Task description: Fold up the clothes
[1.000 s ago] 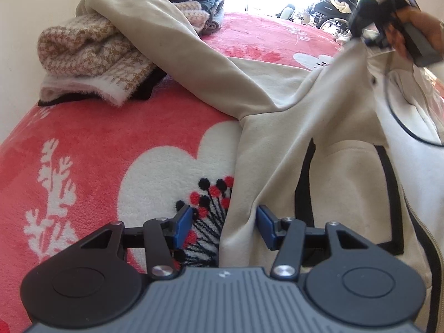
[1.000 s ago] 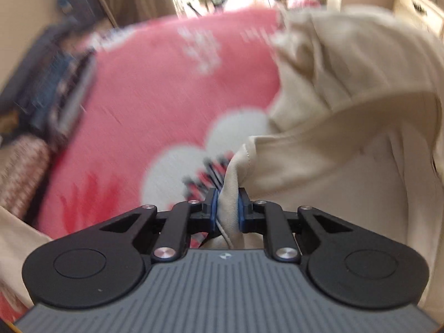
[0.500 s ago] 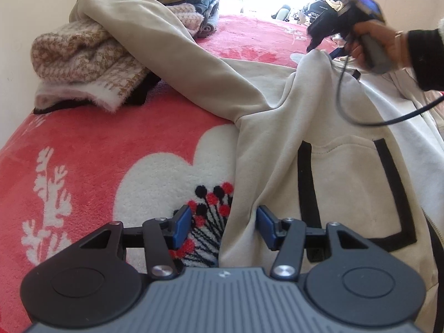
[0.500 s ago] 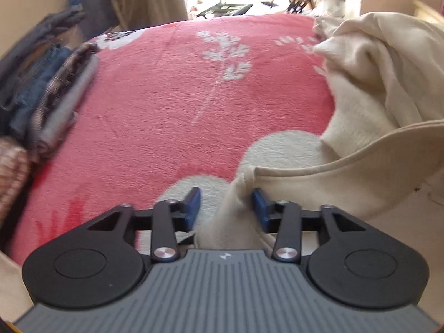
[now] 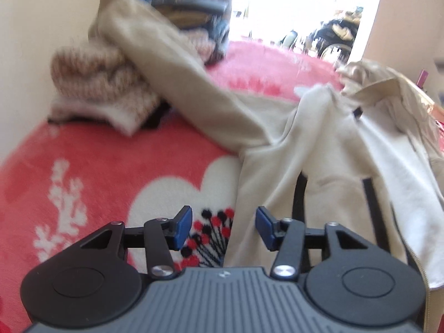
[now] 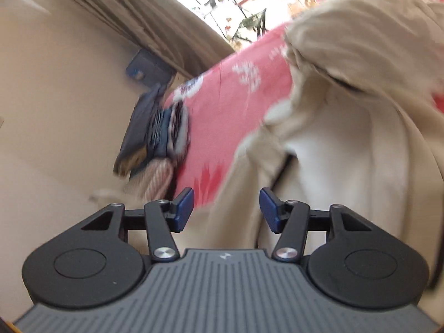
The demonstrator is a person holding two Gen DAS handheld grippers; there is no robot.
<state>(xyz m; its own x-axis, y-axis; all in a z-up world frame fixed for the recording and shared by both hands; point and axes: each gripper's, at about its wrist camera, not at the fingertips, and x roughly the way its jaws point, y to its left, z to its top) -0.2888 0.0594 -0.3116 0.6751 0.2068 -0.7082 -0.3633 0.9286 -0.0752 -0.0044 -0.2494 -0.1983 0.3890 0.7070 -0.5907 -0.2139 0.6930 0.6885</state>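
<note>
A beige zip jacket [image 5: 327, 172] with black pocket trim lies spread on a red flowered blanket [image 5: 111, 166]. One sleeve [image 5: 180, 83] stretches up to the far left. My left gripper [image 5: 223, 229] hovers over the jacket's left hem edge. Its jaws are closing a little, the blue pads [image 5: 183, 222] clear of the cloth. In the tilted, blurred right wrist view my right gripper [image 6: 226, 209] hangs over the jacket [image 6: 347, 152]. Its jaws are opening and the pads [image 6: 184, 205] press on nothing.
A brown-and-white knit garment [image 5: 97, 83] is bunched at the far left by the wall. Folded dark clothes [image 6: 158, 133] are stacked by the wall under a curtain [image 6: 138, 22]. A bright doorway lies beyond the blanket [image 6: 230, 105].
My right gripper let go of the jacket's edge, opened and swung away, rolling; it and the hand have left the left wrist view. My left gripper rose slightly.
</note>
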